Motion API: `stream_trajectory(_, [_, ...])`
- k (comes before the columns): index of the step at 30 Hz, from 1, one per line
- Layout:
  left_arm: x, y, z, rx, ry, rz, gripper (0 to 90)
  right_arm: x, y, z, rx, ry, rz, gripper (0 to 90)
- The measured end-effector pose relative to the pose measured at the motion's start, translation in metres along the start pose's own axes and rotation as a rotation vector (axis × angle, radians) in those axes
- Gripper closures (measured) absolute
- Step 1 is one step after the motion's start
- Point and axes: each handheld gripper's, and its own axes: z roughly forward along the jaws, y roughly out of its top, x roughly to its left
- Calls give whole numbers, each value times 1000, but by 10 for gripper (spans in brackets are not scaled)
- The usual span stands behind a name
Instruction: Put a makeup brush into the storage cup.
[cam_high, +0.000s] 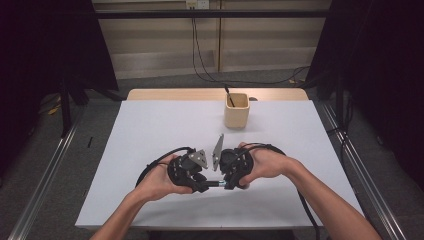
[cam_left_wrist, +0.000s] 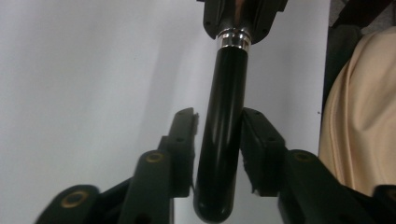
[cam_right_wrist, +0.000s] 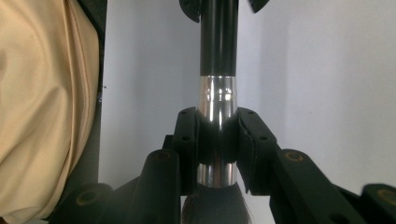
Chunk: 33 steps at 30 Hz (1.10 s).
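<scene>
A brush is held level between my two grippers, low over the white table near its front edge. It has a black handle, a silver ferrule and dark bristles. In the high view the brush bridges the short gap between both hands. My left gripper has its pads against both sides of the black handle, close to its rounded end. My right gripper faces it and is shut on the silver ferrule, just ahead of the bristles.
A beige square cup stands at the back middle of the table with a thin dark stick in it. The person's beige clothing lies just past the table's near edge. Cables trail from both grippers.
</scene>
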Motion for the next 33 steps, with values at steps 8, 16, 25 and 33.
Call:
stream_trajectory(8, [-2, -1, 4, 13, -33, 9, 730, 0, -1, 1, 3, -10, -22, 709])
stream_trajectory(16, [-5, 0, 4, 1, -15, 52, 746, 0, -5, -1, -16, -14, -23, 696])
stream_trajectory(25, [3, -10, 3, -19, -5, -2, 747, -7, -16, -7, -95, -35, 68, 373])
stream_trajectory(33, [4, -18, -5, -72, 27, -47, 747, -10, -30, -16, -183, -61, 141, 217])
